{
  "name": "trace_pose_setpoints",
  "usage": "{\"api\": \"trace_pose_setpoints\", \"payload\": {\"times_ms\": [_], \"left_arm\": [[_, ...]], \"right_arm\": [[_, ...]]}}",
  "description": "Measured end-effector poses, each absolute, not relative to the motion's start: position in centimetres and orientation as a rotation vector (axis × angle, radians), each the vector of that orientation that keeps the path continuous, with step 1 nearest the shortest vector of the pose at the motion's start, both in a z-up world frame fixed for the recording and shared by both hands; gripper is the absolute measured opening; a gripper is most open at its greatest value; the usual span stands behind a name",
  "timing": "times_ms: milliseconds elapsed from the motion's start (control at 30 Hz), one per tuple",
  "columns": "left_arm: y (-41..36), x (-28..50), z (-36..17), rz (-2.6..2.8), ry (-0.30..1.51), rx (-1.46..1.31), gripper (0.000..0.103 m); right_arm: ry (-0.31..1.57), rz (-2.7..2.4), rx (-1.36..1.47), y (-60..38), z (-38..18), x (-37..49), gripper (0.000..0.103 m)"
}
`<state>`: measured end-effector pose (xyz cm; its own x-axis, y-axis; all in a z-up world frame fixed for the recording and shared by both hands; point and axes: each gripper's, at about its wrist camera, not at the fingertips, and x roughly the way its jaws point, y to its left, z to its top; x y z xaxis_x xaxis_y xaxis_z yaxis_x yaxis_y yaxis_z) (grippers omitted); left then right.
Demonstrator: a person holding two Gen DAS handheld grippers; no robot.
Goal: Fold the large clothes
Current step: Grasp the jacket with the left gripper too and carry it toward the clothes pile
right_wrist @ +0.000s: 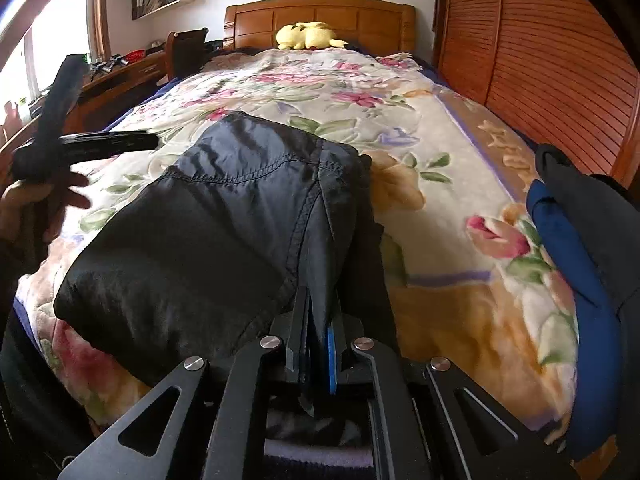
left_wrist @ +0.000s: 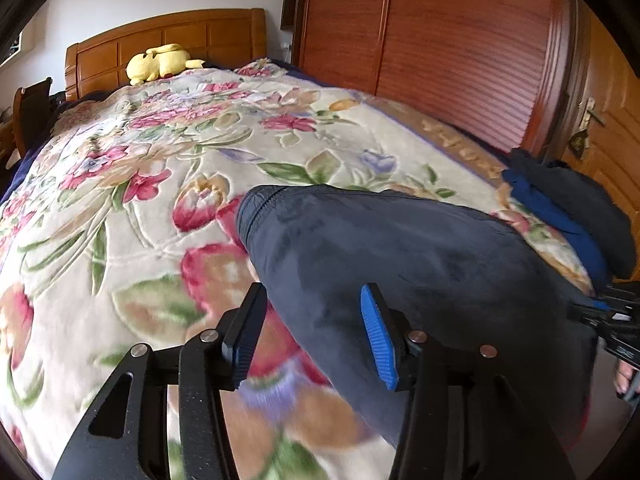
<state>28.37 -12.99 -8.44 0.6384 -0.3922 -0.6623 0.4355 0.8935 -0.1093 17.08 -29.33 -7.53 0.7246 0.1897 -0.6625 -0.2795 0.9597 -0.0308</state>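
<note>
I had the dark jacket point(right_wrist: 224, 216) lying partly folded across the near end of the floral blanket point(right_wrist: 420, 152), well short of the yellow plush toy point(right_wrist: 308, 36) up by the headboard point(right_wrist: 320, 12). My right gripper point(right_wrist: 316, 344) had its jaws pinched nearly together on the jacket's near edge, a seamed flap of fabric running down between the pads. My left gripper point(left_wrist: 312, 332) stood wide apart with nothing in it, hovering over the jacket's left side; I could not tell whether its fingers point(left_wrist: 378, 340) touched the cloth or only hung above it, since that view was blurred.

The main risk, as I judged it, was the slick shell fabric slipping from the right pinch if I pulled hard, which would let the fold spring loose. With only one side held, any lift would probably drag the jacket askew and skew the crease. The second pile of dark and blue clothing point(right_wrist: 576, 248) lay just beside on the right edge of the bed, and a careless sweep that way might catch or topple it. The plush blanket could also bunch under a dragged hem.
</note>
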Motion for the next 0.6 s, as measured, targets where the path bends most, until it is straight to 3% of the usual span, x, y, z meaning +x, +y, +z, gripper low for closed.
{"api": "trace_pose_setpoints", "payload": {"times_ms": [33, 133, 300, 467, 533, 600], "left_arm": [[-13.2, 28.9, -8.7, -0.467, 0.746, 0.075, 0.050], [-13.6, 30.5, -9.4, -0.457, 0.759, 0.095, 0.050], [-14.0, 33.9, -10.9, -0.428, 0.796, 0.119, 0.050], [-14.4, 36.0, -12.0, -0.420, 0.810, 0.110, 0.055], [-14.4, 36.6, -12.4, -0.397, 0.811, 0.117, 0.067], [-14.3, 37.2, -12.9, -0.388, 0.821, 0.110, 0.072]], "right_arm": [[0.718, 0.245, -0.127, -29.4, -7.4, 17.0, 0.017], [0.718, 0.184, -0.109, -29.6, -6.6, 16.9, 0.048], [0.763, 0.174, -0.018, -30.4, -7.7, 16.0, 0.070], [0.792, 0.168, 0.064, -31.1, -9.2, 16.5, 0.077], [0.792, 0.172, 0.071, -30.9, -9.6, 16.6, 0.077], [0.798, 0.183, 0.077, -30.7, -10.0, 16.7, 0.077]]}}
